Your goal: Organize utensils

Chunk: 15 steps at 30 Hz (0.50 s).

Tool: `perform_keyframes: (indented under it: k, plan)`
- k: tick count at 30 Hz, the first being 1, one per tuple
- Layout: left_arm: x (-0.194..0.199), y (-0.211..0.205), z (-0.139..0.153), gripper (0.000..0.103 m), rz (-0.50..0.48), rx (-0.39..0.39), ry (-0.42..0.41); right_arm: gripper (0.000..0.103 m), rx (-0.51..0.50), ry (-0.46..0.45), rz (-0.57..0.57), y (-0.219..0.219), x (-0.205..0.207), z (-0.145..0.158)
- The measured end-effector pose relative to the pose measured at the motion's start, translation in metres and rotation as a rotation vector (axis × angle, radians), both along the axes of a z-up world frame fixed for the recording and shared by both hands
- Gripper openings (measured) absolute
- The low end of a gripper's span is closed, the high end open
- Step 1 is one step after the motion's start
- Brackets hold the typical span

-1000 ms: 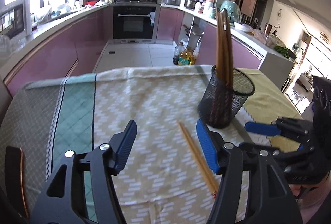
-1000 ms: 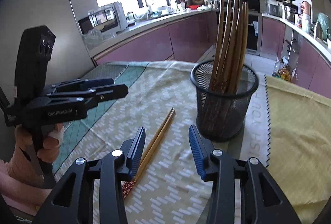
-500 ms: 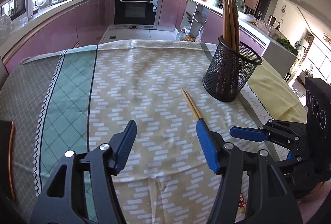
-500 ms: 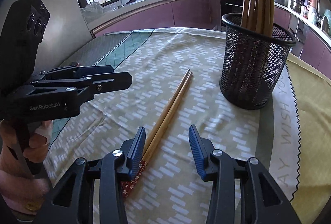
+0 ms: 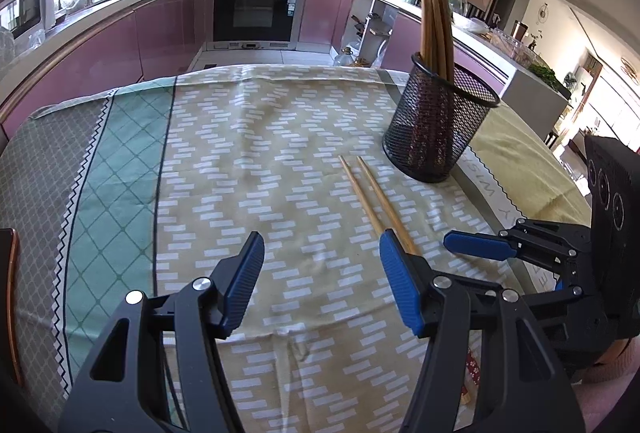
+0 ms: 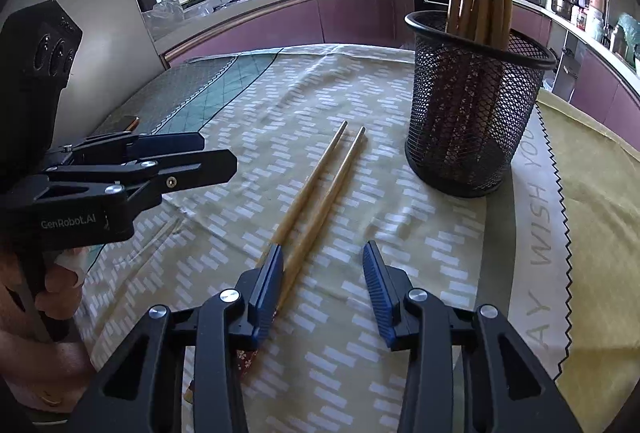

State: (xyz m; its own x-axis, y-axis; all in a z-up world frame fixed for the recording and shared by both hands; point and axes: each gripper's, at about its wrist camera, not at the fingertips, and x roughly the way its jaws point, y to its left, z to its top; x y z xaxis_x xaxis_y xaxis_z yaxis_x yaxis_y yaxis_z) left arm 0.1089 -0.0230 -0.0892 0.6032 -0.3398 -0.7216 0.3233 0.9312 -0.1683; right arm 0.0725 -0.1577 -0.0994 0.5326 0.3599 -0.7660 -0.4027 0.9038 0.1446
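Two loose wooden chopsticks [image 6: 320,193] lie side by side on the patterned tablecloth, left of a black mesh holder [image 6: 468,113] that stands upright with several chopsticks in it. My right gripper [image 6: 323,249] hangs low over their near ends. Its jaws are closing, one chopstick lies just inside the left finger, and the pads do not press on it. In the left wrist view the same pair [image 5: 372,197] runs behind the right finger of my left gripper [image 5: 320,239], which is open over bare cloth. The mesh holder [image 5: 436,129] stands beyond.
The tablecloth [image 5: 240,161] covers the whole table and drops off at the far edge toward the kitchen floor. A dark flat object [image 6: 124,121] lies at the table's left edge. A person's hand [image 6: 60,285] holds the left gripper's handle. Kitchen counters ring the background.
Both grippers have sunk toward the table and tipped further down. The right jaws have narrowed a little. The far tips of the two loose chopsticks now lie slightly apart.
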Motion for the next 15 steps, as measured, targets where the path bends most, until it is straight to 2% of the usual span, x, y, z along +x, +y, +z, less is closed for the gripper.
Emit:
perform_keyframes:
  k: [9, 15]
  plan:
    - [0.002, -0.025, -0.011, 0.059, -0.063, 0.048, 0.021, 0.035, 0.001, 0.016, -0.021, -0.011, 0.007, -0.001]
    - [0.01, -0.036, -0.014, 0.056, -0.088, 0.064, 0.036, 0.029, -0.025, 0.016, -0.016, -0.008, 0.014, -0.001]
